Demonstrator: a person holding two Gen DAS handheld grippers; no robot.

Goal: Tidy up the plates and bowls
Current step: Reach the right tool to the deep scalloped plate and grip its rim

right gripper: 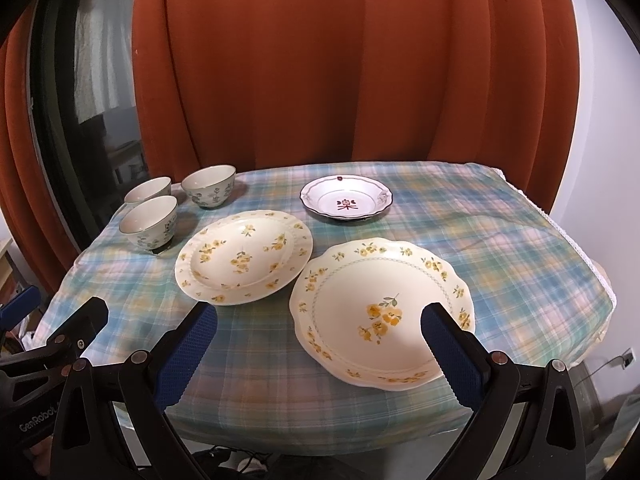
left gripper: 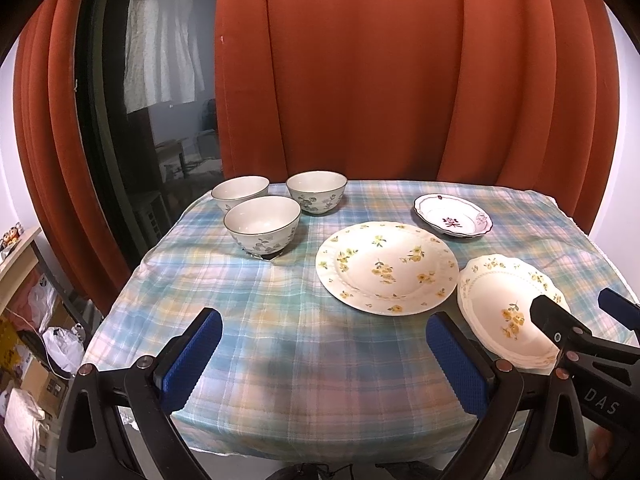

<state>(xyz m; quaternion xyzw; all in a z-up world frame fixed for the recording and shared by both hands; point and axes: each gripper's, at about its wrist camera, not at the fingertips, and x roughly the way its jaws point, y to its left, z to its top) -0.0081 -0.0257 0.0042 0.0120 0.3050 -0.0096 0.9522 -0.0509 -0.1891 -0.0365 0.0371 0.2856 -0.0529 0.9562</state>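
Three floral bowls (left gripper: 264, 222) (right gripper: 150, 222) stand close together at the table's back left. A round yellow-flowered plate (left gripper: 386, 266) (right gripper: 244, 256) lies mid-table. A scalloped yellow-flowered plate (left gripper: 508, 308) (right gripper: 380, 312) lies at the front right. A small white dish with a red character (left gripper: 452, 220) (right gripper: 346, 200) sits at the back. My left gripper (left gripper: 324, 356) is open and empty above the front of the table. My right gripper (right gripper: 320, 344) is open and empty, hovering over the near edge of the scalloped plate; it also shows in the left wrist view (left gripper: 576, 312).
The table has a pastel plaid cloth (left gripper: 248, 320) (right gripper: 520, 248). Orange curtains (left gripper: 360, 80) hang behind it, with a dark window (left gripper: 120, 120) at the left. Shelves and bags (left gripper: 36, 320) stand beside the table's left edge. The left gripper shows at the lower left of the right wrist view (right gripper: 52, 312).
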